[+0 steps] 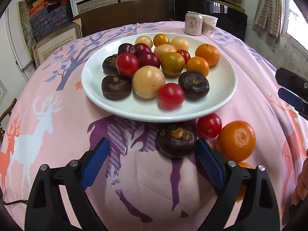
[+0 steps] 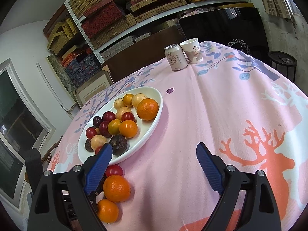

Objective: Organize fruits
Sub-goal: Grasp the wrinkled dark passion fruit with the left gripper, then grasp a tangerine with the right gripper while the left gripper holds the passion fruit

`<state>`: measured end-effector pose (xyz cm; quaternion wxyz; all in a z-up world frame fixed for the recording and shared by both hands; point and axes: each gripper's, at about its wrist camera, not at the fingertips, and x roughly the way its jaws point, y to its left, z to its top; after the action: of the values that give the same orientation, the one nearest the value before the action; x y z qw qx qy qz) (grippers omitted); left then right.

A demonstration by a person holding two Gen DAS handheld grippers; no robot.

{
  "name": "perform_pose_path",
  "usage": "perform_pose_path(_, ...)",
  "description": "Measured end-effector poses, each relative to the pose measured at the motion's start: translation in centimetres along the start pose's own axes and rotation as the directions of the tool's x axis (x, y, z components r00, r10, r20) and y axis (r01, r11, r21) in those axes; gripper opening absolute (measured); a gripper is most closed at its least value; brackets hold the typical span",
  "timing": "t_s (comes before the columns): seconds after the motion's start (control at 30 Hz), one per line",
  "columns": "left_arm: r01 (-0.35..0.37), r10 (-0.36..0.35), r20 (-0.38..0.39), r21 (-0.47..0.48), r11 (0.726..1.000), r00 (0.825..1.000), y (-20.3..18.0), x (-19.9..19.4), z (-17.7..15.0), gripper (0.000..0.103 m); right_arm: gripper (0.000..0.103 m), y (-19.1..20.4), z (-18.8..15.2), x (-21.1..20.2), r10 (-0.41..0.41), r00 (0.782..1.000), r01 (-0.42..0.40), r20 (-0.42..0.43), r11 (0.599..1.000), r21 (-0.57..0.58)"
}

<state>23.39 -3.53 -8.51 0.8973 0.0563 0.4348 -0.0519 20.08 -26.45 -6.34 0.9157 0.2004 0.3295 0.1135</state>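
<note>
A white plate (image 1: pixel 221 96) holds several tomatoes, oranges, pale round fruits, dark plums and water chestnuts. On the cloth in front of it lie a dark water chestnut (image 1: pixel 176 142), a red tomato (image 1: pixel 209 125) and an orange (image 1: pixel 237 140). My left gripper (image 1: pixel 152 150) is open and empty, its right finger (image 1: pixel 208 165) beside the chestnut. My right gripper (image 2: pixel 154 154) is open and empty above the cloth, right of the plate (image 2: pixel 150 130). Beside its left finger lie a tomato (image 2: pixel 114 171) and two oranges (image 2: pixel 116 188), (image 2: pixel 107 210).
A drink can (image 1: pixel 193 23) and a paper cup (image 1: pixel 209 24) stand at the table's far edge; both show in the right wrist view, the can (image 2: pixel 175 57) and the cup (image 2: pixel 192 51). Shelves with boxes stand behind the table. The pink deer-print cloth (image 2: pixel 221 115) covers the table.
</note>
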Motion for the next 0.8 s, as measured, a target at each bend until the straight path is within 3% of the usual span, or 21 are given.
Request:
perform_pose_path(0.13,0.017,-0.017,0.023,0.026,1.000,1.000,-0.7,-0.4,0.1,0.072,0.090,-0.1,-0.1,0.2,-0.011,1.000,0.011,-0.009,1.000,0.000)
perform_pose_path(0.2,0.037,-0.037,0.023,0.028,0.999,0.999,-1.0,-0.3,0.3,0.061,0.090,-0.1,-0.2,0.4,-0.016,1.000,0.016,-0.014,1.000,0.000)
perform_pose_path(0.27,0.061,-0.062,0.022,0.036,0.997,0.998,-1.4,-0.3,0.4,0.045,0.090,-0.1,-0.2,0.4,-0.021,1.000,0.021,-0.015,1.000,-0.003)
perform_pose_path(0.3,0.069,-0.070,0.023,0.045,0.997,0.997,-1.7,-0.3,0.4,0.042,0.090,-0.1,-0.2,0.4,-0.024,1.000,0.024,-0.016,1.000,-0.004)
perform_pose_path(0.47,0.064,-0.065,0.027,0.048,0.997,0.998,-2.1,-0.6,0.2,0.041,0.090,0.0,-0.3,0.7,-0.029,0.999,0.029,-0.033,1.000,-0.010)
perform_pose_path(0.6,0.017,-0.019,0.045,0.049,0.999,0.999,-1.9,-1.3,-0.2,0.041,0.090,0.6,-0.6,1.0,-0.016,0.998,0.014,-0.059,0.999,-0.038)
perform_pose_path(0.8,-0.040,0.040,0.057,-0.011,0.999,0.998,0.2,-2.1,-0.6,0.041,0.090,3.3,-2.8,1.5,0.020,0.988,-0.045,-0.156,0.986,-0.163)
